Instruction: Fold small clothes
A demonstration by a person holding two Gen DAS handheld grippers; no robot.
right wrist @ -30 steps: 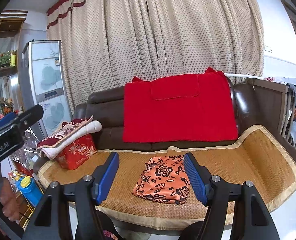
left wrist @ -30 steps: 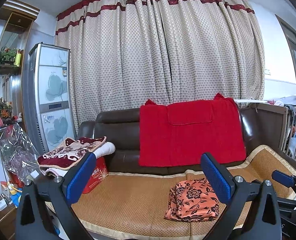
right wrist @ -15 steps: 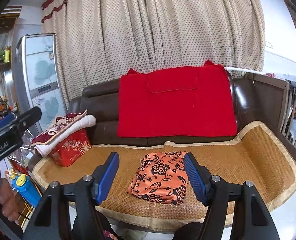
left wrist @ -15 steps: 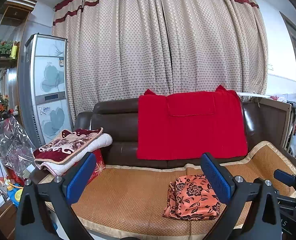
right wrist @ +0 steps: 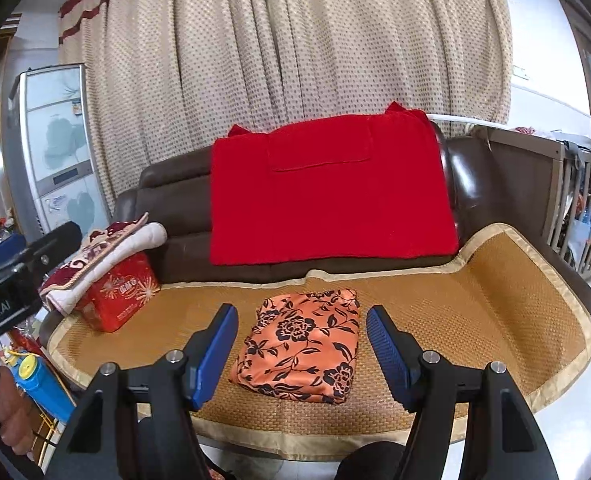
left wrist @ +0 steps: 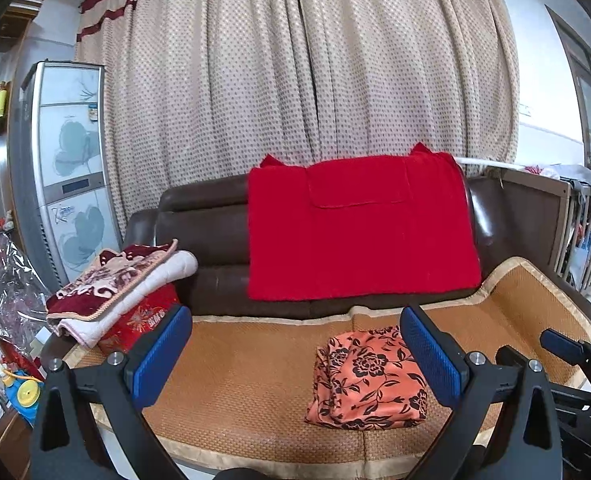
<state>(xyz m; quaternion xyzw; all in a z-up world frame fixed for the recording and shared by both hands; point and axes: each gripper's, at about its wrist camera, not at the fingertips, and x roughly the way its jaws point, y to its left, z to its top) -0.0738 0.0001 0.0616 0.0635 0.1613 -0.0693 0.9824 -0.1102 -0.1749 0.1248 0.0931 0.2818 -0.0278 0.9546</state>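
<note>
While the left wrist view looks across a brown sofa (left wrist: 215,216), the left gripper (left wrist: 295,356) fills the lower frame w/ jaws released, blue pads wide apart, nothing btwn them. Folded orange floral cloth (left wrist: 367,384) lies lower right of centre on the woven mat (left wrist: 247,372), partly behind the right-hand pad. Red blanket (left wrist: 355,228) hangs over the sofa back, centre; folded quilt (left wrist: 119,280) on a red box (left wrist: 143,320) at left. Right gripper's tip shows at the right edge.

Right wrist view: right gripper (right wrist: 301,348) at bottom, jaws released, empty. Orange floral cloth (right wrist: 303,344) sits on the mat (right wrist: 475,300) beyond and btwn the pads, not touched. Red blanket (right wrist: 327,192) centre, red box (right wrist: 119,300) left, blue bottle (right wrist: 39,384) lower left.
</note>
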